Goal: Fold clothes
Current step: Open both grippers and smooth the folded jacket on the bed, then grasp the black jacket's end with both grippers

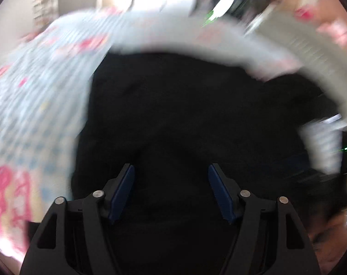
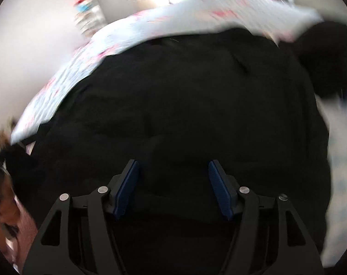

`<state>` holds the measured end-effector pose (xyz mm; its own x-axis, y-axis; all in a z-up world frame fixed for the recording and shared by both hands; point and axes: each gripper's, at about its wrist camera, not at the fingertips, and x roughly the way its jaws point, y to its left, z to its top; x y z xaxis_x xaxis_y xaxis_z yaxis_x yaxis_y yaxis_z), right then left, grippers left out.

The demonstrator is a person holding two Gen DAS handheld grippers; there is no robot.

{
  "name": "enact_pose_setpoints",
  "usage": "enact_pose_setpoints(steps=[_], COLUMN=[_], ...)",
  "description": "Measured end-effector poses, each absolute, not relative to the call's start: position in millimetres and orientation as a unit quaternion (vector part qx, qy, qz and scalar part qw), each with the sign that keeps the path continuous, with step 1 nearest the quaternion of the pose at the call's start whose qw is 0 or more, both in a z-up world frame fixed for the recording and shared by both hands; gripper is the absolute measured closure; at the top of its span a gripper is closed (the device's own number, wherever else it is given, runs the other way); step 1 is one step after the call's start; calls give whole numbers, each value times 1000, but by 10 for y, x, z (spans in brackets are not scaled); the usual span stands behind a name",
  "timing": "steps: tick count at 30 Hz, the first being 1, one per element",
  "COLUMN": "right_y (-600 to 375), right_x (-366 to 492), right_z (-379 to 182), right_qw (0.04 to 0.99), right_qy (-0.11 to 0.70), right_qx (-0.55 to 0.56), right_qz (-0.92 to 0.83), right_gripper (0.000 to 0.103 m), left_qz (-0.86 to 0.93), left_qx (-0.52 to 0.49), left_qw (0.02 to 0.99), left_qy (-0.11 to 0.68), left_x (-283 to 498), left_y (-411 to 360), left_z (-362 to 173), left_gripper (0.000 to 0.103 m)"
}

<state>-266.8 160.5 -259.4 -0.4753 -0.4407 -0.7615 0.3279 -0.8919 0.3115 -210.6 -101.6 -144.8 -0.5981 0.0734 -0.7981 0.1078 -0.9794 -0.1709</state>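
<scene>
1. Lying spread across a bed: black garment [image 1: 191, 119], resting on a pale blue checked cover with pink prints [image 1: 35, 105].
2. Standing released, nothing between the blue pads: left claw [image 1: 171, 192], hanging over the dark cloth.
3. Likewise standing released and empty: right claw [image 2: 173, 190], poised over the same black garment [image 2: 178, 105].
4. Judging progress as early: no crisp fold edge showing, cloth looking bunched and rumpled, all or most folding apparently remaining. Blurring heavily in both views, so creases not readable.
5. Showing only in the left wrist view: a broad stretch of the cover on the left, with a large pink print [image 1: 10, 197] at its lower edge.
6. Showing only in the right wrist view: the garment's far edge [image 2: 196, 36] against the cover [image 2: 65, 84], and a dark lobe of cloth [image 2: 329, 57] at upper right.
</scene>
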Motion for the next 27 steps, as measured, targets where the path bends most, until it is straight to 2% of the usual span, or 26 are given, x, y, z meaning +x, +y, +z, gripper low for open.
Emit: enact_pose_setpoints(steps=[1, 2, 6, 8, 10, 12, 15, 17, 22, 27], right_y=[1702, 1733, 1715, 1825, 1959, 1969, 1869, 1905, 1910, 1701], right_x=[-2680, -2665, -2472, -2384, -2298, -2204, -2070, -1976, -1777, -1795], right_z=[-2632, -2618, -2356, -2211, -2076, -1961, -1826, -1724, -1590, -1811], right_qw=[229, 230, 208, 218, 240, 262, 257, 252, 228, 236], right_qy=[-88, -91, -38, -64, -113, -118, -75, -85, -51, -4], right_qx=[458, 454, 415, 408, 407, 401, 385, 368, 340, 351], right_qz=[-854, -856, -885, -885, -874, -870, -883, -891, -911, -906], right_gripper=[43, 43, 41, 41, 34, 32, 31, 32, 30, 30], left_qz=[-886, -885, -913, -925, -932, -927, -918, -905, -919, -919], left_qx=[450, 451, 395, 356, 320, 337, 364, 391, 345, 360], left_qw=[9, 10, 58, 28, -2, -18, -40, -30, -51, -62], left_qy=[109, 115, 83, 128, 168, 162, 154, 166, 183, 149], left_x=[-2081, -2053, -1818, -1640, -1479, -1526, -1599, -1686, -1562, -1667], left_y=[-1081, -1138, -1151, -1151, -1143, -1028, -865, -866, -810, -674], left_z=[-1495, -1526, -1210, -1051, -911, -1008, -1156, -1278, -1116, -1256], left_gripper=[50, 50, 51, 43, 35, 35, 35, 37, 35, 35])
